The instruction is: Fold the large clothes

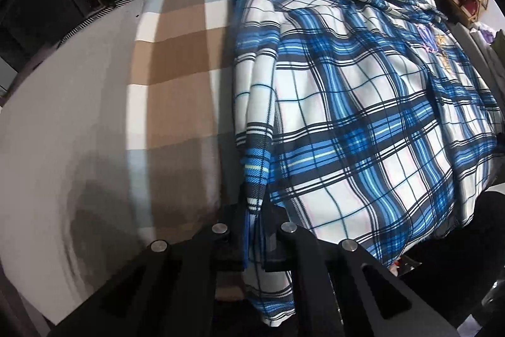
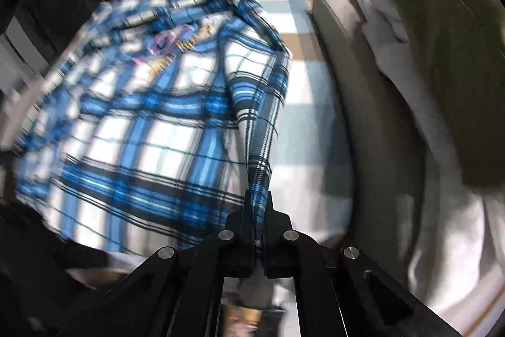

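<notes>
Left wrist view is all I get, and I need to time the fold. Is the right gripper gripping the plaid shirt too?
Observer: Yes. The right gripper is shut on a bunched edge of the plaid shirt, pulled taut up to it.
Operator: Anything on that side I could hit?
Observer: An olive green cushion stands just beyond the bed's grey edge.
Operator: Anything else there?
Observer: White cloth is piled against that cushion.
Operator: And is the bed visible beside the shirt?
Observer: Yes, the checked bedspread lies bare between shirt and grey edge.
</notes>
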The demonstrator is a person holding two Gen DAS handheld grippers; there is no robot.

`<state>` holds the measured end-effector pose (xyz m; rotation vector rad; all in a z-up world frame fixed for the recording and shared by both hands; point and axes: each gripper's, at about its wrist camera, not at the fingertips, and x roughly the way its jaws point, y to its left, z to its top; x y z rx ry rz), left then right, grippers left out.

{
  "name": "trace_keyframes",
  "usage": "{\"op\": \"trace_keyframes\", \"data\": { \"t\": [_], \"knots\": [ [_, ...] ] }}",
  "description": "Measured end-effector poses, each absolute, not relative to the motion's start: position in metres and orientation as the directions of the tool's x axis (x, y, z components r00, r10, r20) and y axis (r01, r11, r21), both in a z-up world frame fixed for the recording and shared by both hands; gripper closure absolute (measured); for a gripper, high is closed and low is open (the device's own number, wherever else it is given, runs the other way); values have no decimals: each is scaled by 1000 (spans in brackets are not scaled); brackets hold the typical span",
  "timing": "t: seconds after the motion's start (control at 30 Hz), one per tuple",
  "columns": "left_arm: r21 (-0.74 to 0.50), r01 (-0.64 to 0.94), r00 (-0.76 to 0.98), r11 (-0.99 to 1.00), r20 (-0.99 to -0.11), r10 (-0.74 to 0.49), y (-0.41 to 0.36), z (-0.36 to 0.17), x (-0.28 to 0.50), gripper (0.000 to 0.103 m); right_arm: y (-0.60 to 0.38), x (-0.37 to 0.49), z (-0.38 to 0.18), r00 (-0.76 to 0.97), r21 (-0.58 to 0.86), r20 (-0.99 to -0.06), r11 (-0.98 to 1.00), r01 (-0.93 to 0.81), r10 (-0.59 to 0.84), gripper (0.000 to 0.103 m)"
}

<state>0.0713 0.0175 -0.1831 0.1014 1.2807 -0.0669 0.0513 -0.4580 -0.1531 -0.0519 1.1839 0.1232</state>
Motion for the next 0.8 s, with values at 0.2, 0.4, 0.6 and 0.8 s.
{"op": "trace_keyframes", "data": {
  "t": [0.2, 0.4, 0.6, 0.8],
  "knots": [
    [-42, 61, 352, 997, -934, -61, 4, -143, 69, 100, -459, 43, -140, 451, 13, -891, 995, -103, 58, 62],
    [26, 203, 523, 979, -848, -85, -41, -95, 47, 44, -436, 29, -106, 556, -11, -828, 989, -150, 75, 39],
    [118, 167, 569, 979, -822, 2, -14, -76, 30, 34, -414, 21, -81, 592, 11, -794, 978, -209, 135, 34],
    [182, 209, 555, 961, -831, 37, -25, -73, 49, 31, -389, 28, -48, 661, 90, -702, 953, -288, 266, 19]
  ]
}}
